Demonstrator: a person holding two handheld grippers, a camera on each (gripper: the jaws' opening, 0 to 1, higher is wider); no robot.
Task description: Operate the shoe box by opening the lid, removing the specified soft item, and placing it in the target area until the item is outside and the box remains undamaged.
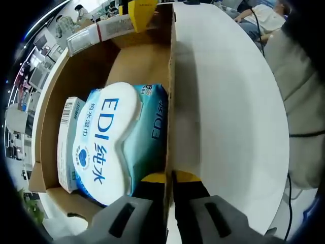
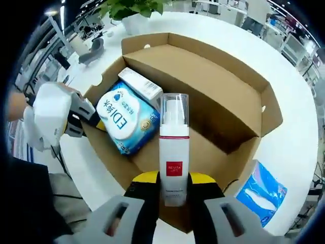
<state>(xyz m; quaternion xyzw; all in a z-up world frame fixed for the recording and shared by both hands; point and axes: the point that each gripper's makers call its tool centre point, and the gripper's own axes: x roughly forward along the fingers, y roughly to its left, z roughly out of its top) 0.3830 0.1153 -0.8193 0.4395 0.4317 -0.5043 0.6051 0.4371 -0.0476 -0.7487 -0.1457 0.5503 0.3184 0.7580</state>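
Observation:
The open cardboard shoe box (image 2: 238, 101) stands on a white table, its lid tipped back. Inside lie a blue-and-white pack of wet wipes (image 2: 124, 122) (image 1: 114, 142) and a small white carton (image 2: 141, 84) (image 1: 68, 137). My right gripper (image 2: 173, 179) is shut on a white pump bottle (image 2: 173, 147) with a red band and label, held upright above the box's near end. My left gripper (image 1: 170, 179) is shut on the box's side wall (image 1: 171, 91). In the right gripper view the left gripper (image 2: 91, 119) clamps the box's left wall. In the left gripper view the bottle (image 1: 99, 31) is over the far end.
A second blue wipes pack (image 2: 261, 195) lies on the table outside the box, at its right. A potted plant (image 2: 133, 12) stands beyond the box. The white table (image 1: 228, 112) stretches wide beside the box. A person's sleeve (image 2: 30, 203) is at lower left.

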